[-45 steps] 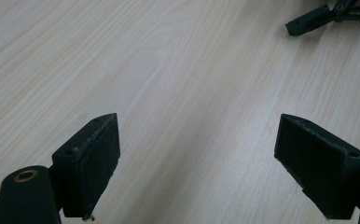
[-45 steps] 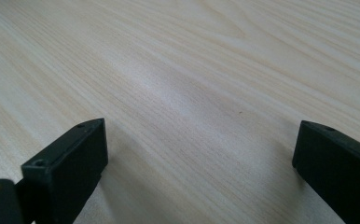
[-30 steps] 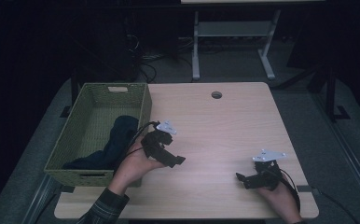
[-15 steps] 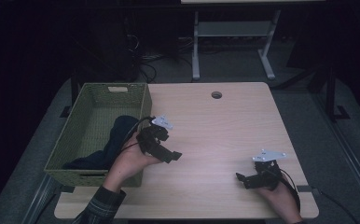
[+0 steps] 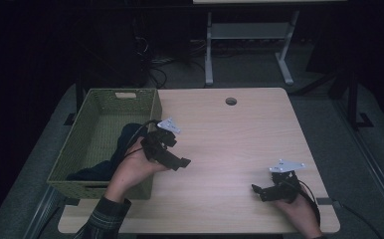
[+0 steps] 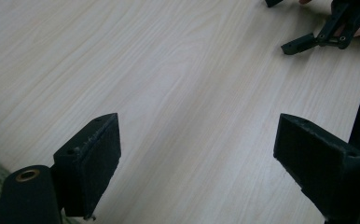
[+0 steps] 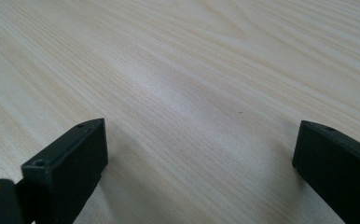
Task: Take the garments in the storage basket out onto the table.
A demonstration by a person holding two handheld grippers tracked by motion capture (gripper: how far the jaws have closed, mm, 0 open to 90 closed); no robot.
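Left tool [image 5: 180,162]: released, jaws wide, held over bare surface [image 5: 240,139].
Right tool [image 5: 257,190]: released, jaws wide, low over surface.
Dark cloth [image 5: 123,149]: lay in green basket [image 5: 100,107], just behind left tool.

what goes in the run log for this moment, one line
left gripper: open, empty, above table beside basket | right gripper: open, empty, near front edge | dark cloth: in basket
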